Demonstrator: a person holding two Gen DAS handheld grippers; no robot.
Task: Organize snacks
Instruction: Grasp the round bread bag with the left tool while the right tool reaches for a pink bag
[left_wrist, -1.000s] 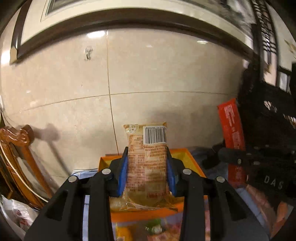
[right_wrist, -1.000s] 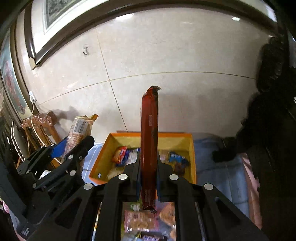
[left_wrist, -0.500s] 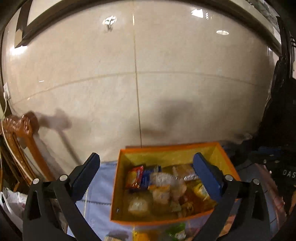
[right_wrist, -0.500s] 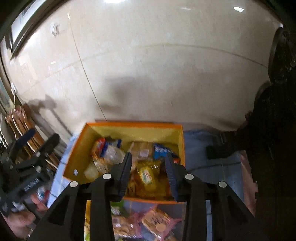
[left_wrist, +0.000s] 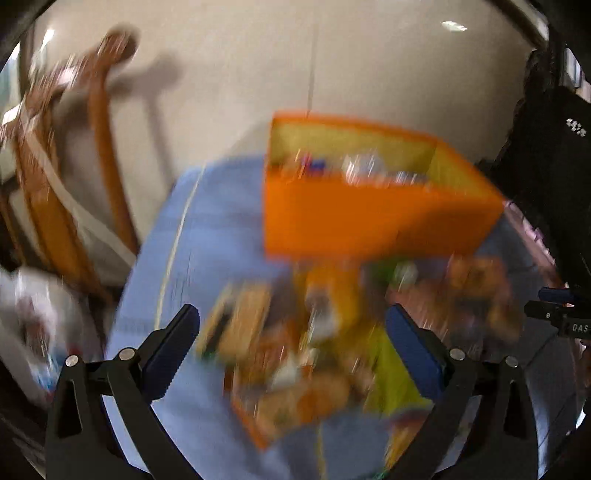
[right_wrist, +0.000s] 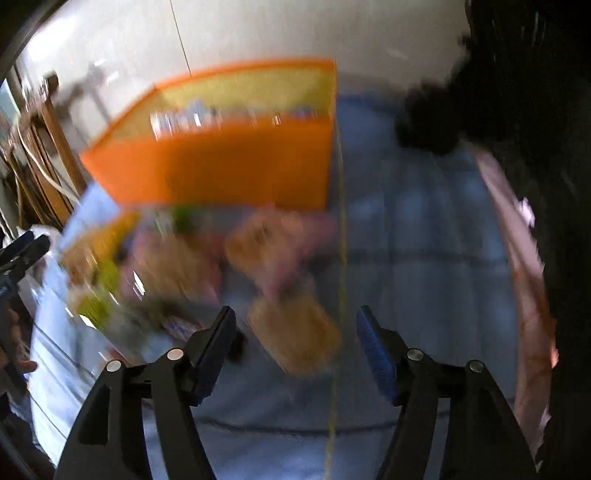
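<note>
Looking from left to right, the wooden chair (left_wrist: 66, 177) stands at the far left against the wall, just beside the blue cloth (left_wrist: 207, 221) that covers the worktop. The left gripper (left_wrist: 291, 339) hovers above the loose snacks (left_wrist: 314, 332); its fingers (left_wrist: 173, 343) are spread wide and hold nothing. The pile lies on the cloth directly in front of the orange box (left_wrist: 369, 221), touching or almost touching its near wall, so each packet has only a short way to travel into the box. Some packets already lie inside the box, but the strong blur makes it impossible to name them; one tan packet (right_wrist: 295, 339) is perhaps a biscuit pack.

Further to the right, the right gripper (right_wrist: 295, 350) also hangs over the pile, with this tan packet between its fingers but apparently not touched. Its fingers are apart too, and empty. I judge that both grippers are open because each is ready to choose a new packet. To the right of the pile the cloth is bare, and a dark shape stands at the far right edge.
</note>
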